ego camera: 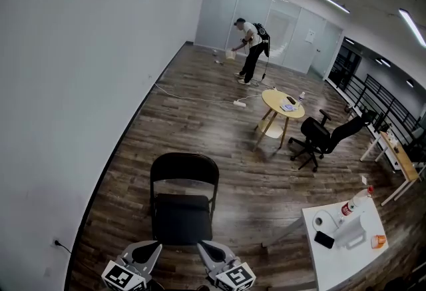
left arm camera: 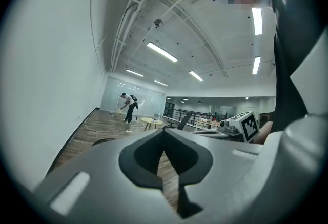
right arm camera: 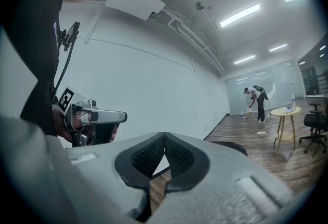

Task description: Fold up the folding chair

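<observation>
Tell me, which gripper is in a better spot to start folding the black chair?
Right, but only just. Both are shut and empty, at the folding chair's front. The right gripper points at the seat's front edge; the left gripper sits by its left corner. Either must open first.

Matt black chair on grained planks, grey plastic tools

The folding chair (ego camera: 183, 196) has a thin black metal tube frame with a faint sheen, and its seat and back look matt and padded. The floor (ego camera: 219, 116) is dark wood-look plank, visibly grained, with a low sheen. The wall (ego camera: 80, 83) is smooth matt white. The round table (ego camera: 282, 103) has a pale, smooth wooden top and legs. The left gripper (left arm camera: 164, 133) and right gripper (right arm camera: 164, 136) have smooth matt grey plastic shells. The right one's pads (right arm camera: 147, 156) are dark, finely ribbed and rubber-like.
</observation>
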